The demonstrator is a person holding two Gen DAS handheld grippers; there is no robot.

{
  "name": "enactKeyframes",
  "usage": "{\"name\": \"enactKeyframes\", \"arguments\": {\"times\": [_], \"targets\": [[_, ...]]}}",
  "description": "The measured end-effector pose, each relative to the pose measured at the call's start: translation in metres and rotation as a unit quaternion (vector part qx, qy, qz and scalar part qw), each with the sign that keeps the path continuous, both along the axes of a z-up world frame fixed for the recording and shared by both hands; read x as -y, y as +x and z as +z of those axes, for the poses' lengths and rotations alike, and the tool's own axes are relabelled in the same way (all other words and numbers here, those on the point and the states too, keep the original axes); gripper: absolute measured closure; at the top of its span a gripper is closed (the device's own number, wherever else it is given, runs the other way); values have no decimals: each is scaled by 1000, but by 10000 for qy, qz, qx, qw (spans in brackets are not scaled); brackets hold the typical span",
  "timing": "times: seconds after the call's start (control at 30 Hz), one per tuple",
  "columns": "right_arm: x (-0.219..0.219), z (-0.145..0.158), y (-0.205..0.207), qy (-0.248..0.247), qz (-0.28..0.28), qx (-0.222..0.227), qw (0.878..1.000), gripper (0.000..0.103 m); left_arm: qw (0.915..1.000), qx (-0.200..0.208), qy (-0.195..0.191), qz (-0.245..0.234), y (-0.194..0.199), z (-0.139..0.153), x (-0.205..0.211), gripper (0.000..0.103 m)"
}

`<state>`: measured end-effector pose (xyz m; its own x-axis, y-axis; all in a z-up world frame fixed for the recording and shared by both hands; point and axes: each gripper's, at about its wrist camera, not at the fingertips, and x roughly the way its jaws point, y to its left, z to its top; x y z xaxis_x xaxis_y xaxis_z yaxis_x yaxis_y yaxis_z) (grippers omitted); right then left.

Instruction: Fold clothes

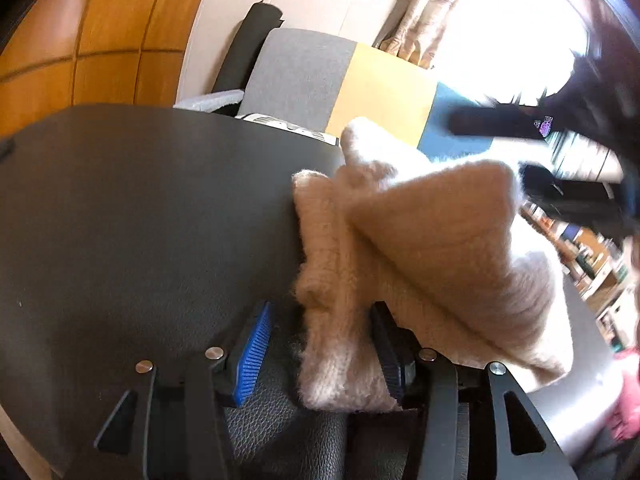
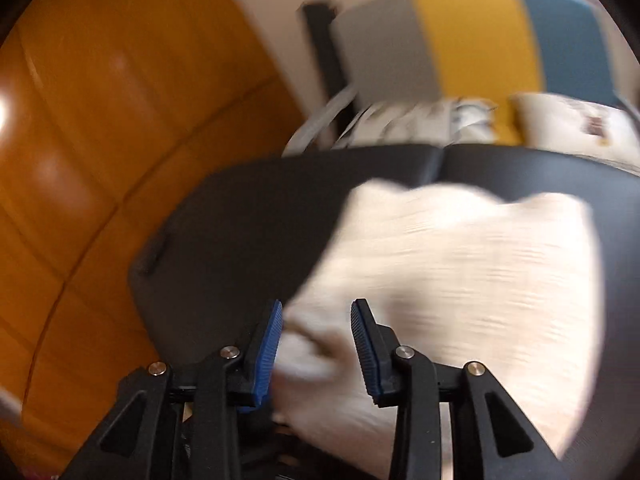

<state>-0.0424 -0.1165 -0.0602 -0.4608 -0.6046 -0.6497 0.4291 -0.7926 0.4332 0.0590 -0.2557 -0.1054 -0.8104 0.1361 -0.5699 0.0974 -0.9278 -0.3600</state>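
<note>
The cream knit garment (image 1: 420, 248) has its near edge between the left gripper (image 1: 320, 352) fingers, which stand released, left pad clear. From there it runs ahead and rightward over the black table (image 1: 140, 208). The right gripper (image 2: 316, 344) likewise straddles a corner, unclenched.

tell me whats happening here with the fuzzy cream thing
A person is folding a cream knit garment on a black table, with a two-finger gripper in each hand. The left gripper stands open around a bunched edge of it, one pad clear of the knit. The right gripper is open too, with cloth between its pads; that view is blurred.
</note>
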Motion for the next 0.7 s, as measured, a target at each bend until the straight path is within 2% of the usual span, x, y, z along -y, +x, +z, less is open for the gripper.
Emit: {"name": "enactKeyframes", "arguments": {"times": [0.07, 0.1, 0.13, 0.2, 0.27, 0.4, 0.5, 0.57, 0.7], "targets": [[-28, -5, 5, -155, -386, -10, 9991, 73, 9993, -65, 351, 56, 6, 5, 10, 51], [-43, -8, 7, -232, -579, -15, 9981, 82, 9985, -98, 527, 83, 9, 8, 15, 51], [-52, -11, 9, -257, -684, -8, 9973, 83, 9975, -151, 686, 115, 11, 11, 19, 51], [-48, -21, 8, -75, -514, 57, 9986, 87, 9952, -375, 888, 190, 16, 22, 26, 50], [-37, -28, 6, 52, -258, 52, 9996, 87, 9948, -536, 862, 120, 21, 36, 26, 41], [10, -39, 20, 256, 644, -27, 9976, 84, 9934, -799, 813, -151, 24, 58, 21, 35], [43, -53, 37, 586, 1321, -112, 9894, 85, 9935, -896, 702, -94, 31, 64, 20, 19], [47, -60, 45, 761, 1369, -172, 9875, 85, 9947, -773, 665, -118, 31, 62, 21, 16], [21, -50, 53, 413, 1203, -262, 9915, 85, 9946, -663, 789, -122, 35, 61, 22, 16]]}}
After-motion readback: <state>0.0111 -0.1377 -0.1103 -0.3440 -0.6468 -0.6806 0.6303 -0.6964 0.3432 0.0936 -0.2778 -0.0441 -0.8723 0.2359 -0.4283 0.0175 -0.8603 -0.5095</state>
